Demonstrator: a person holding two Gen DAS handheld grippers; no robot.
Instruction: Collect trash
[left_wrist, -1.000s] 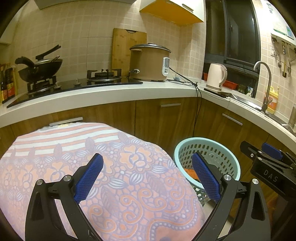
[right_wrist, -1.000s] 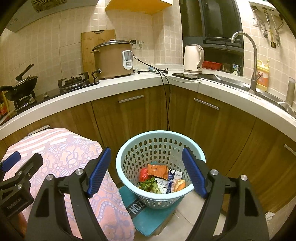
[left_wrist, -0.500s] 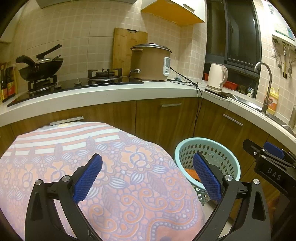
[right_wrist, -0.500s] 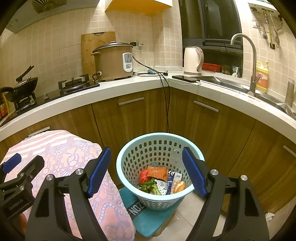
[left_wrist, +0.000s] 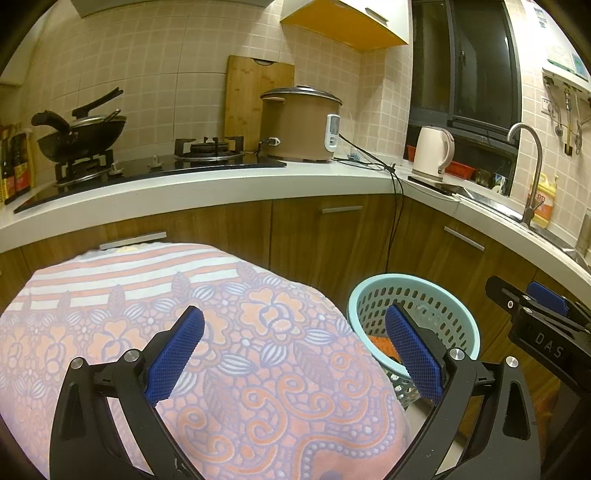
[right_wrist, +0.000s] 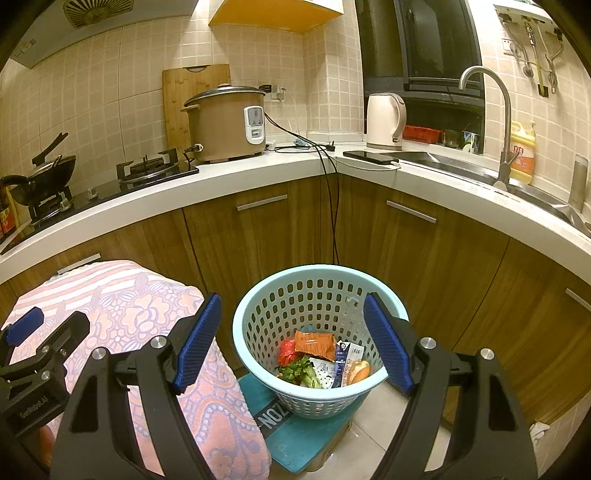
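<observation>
A light blue perforated basket (right_wrist: 258, 314) stands on a teal box (right_wrist: 295, 435) on the floor; it also shows in the left wrist view (left_wrist: 436, 295). Inside lie several pieces of trash: an orange wrapper (right_wrist: 314, 341), a small carton (right_wrist: 345, 360), green vegetable scraps (right_wrist: 299, 371), a red piece (right_wrist: 286, 350). My right gripper (right_wrist: 291, 341) is open and empty, above and in front of the basket. My left gripper (left_wrist: 293, 354) is open and empty above the floral cloth (left_wrist: 184, 314), left of the basket.
The cloth-covered surface (right_wrist: 122, 306) sits left of the basket. Wooden cabinets (right_wrist: 266, 229) and a white counter (right_wrist: 240, 177) curve behind, carrying a rice cooker (right_wrist: 225, 125), kettle (right_wrist: 384, 120), phone (right_wrist: 369, 157), stove with wok (left_wrist: 81, 133) and sink tap (right_wrist: 495, 110). A cable (right_wrist: 332, 206) hangs down.
Both grippers have drifted slightly back and up; the basket sits a touch lower in the right wrist view. Jaws stay open and empty.
</observation>
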